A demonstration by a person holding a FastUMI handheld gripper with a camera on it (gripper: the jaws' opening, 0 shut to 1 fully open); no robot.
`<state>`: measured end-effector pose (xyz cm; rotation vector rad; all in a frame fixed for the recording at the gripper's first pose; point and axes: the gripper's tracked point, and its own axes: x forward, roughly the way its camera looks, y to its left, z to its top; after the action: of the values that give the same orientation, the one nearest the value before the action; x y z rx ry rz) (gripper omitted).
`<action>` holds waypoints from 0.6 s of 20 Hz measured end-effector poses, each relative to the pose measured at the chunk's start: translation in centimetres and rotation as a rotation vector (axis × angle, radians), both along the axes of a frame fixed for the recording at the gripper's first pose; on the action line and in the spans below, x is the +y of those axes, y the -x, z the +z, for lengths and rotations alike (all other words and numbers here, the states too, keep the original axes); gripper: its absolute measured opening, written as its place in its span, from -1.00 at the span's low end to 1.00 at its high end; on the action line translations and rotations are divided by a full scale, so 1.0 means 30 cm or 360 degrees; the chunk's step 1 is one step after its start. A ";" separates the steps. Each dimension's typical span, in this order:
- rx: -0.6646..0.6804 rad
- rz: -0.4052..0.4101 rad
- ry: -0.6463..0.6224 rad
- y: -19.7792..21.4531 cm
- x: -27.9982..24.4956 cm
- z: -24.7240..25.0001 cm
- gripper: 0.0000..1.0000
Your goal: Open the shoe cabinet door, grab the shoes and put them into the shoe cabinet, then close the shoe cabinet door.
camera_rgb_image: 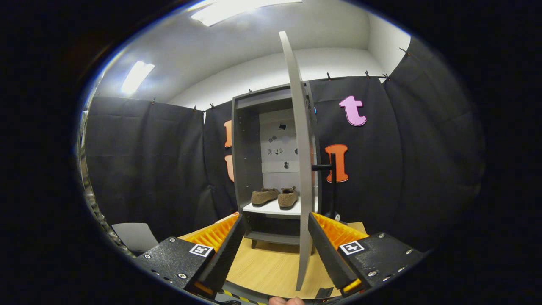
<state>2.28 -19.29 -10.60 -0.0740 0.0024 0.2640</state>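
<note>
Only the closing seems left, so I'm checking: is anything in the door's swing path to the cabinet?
Nothing visible blocks it. The open door stands edge-on between the open gripper fingers; both shoes sit well inside the cabinet on its shelf.

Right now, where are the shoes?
In the gripper view, the shoes sit side by side on the cabinet's white shelf, beyond the open fingers, left of the edge-on door.

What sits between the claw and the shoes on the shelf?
In the gripper view, the open cabinet door, seen edge-on, stands between the open claw and the shoes, nearer the right finger.
</note>
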 end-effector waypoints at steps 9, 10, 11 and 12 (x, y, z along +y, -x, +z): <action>-0.0092 -0.0091 -0.0026 -0.128 -0.284 0.034 0.86; -0.0088 -0.0080 -0.0040 -0.147 -0.283 0.035 0.86; -0.0085 -0.0067 -0.0046 -0.164 -0.287 0.034 0.86; -0.0087 -0.0054 -0.0043 -0.177 -0.281 0.037 0.85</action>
<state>7.59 -27.72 -9.50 -0.0541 -0.0544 0.2282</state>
